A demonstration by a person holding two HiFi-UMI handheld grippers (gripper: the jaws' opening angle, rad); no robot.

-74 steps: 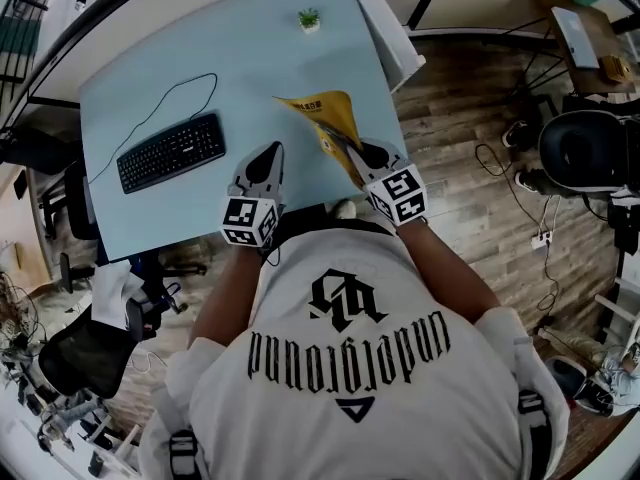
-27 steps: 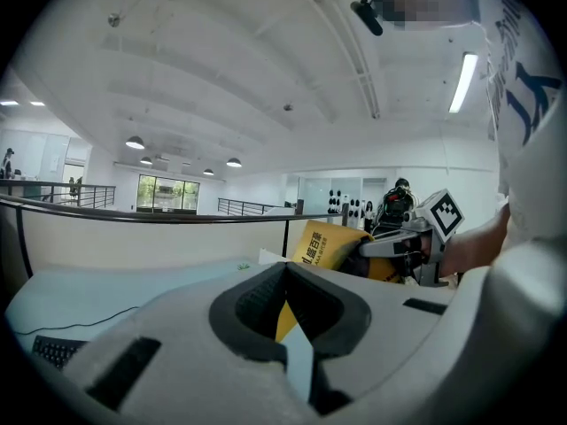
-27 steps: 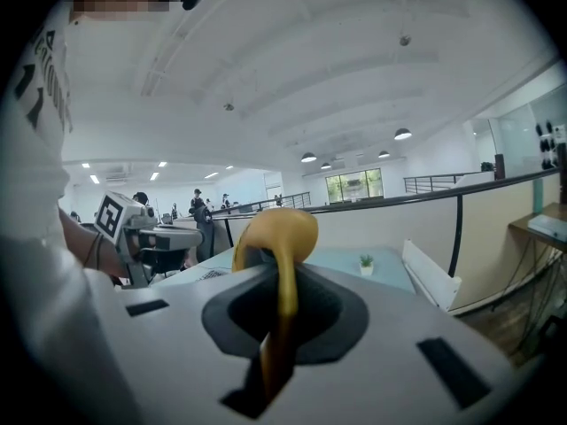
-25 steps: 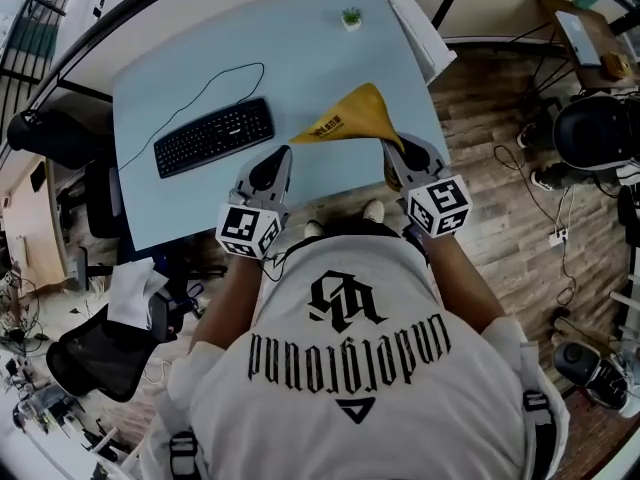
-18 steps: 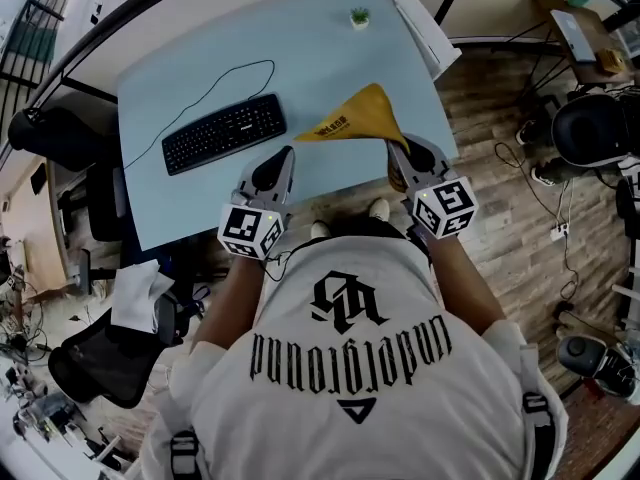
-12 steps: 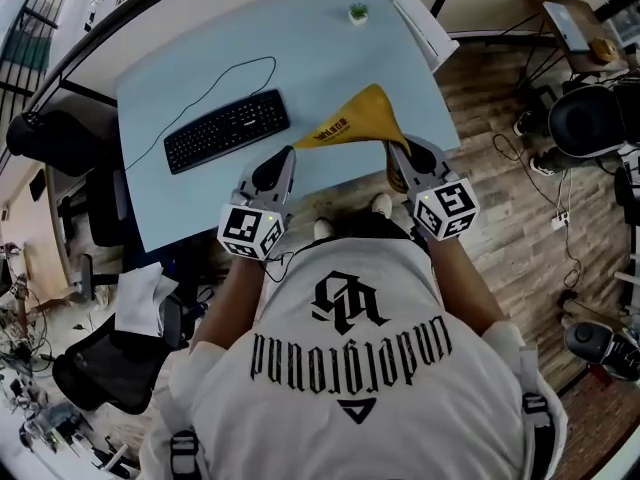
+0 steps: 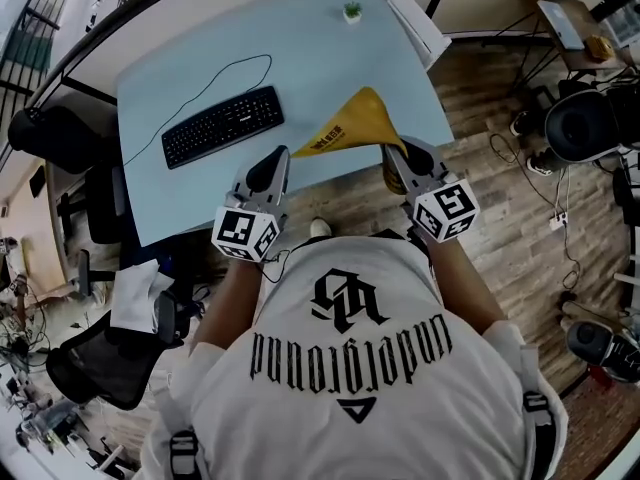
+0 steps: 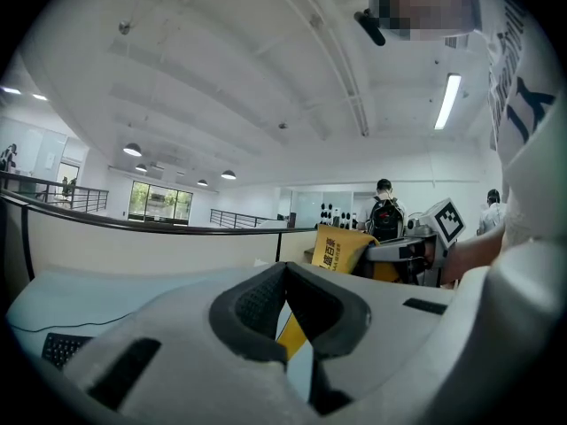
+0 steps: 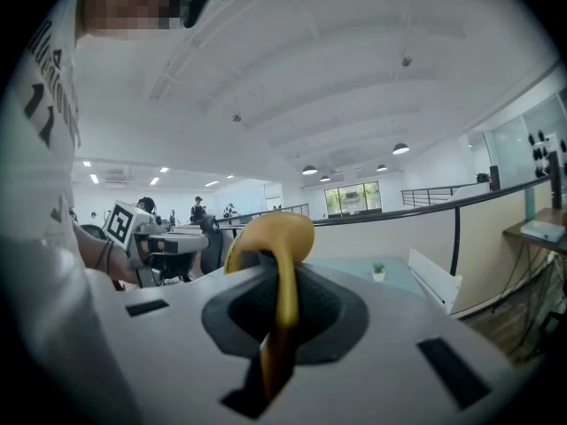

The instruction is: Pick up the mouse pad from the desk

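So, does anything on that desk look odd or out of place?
Only the yellow mouse pad: it sags, curled, between the left gripper and right gripper, held above the desk rather than lying flat. The keyboard looks ordinary.

The head view looks steeply down from high above the near edge of the surface. Each gripper view sits close by that edge, facing nearly level across the surface; all three share the mouse pad.
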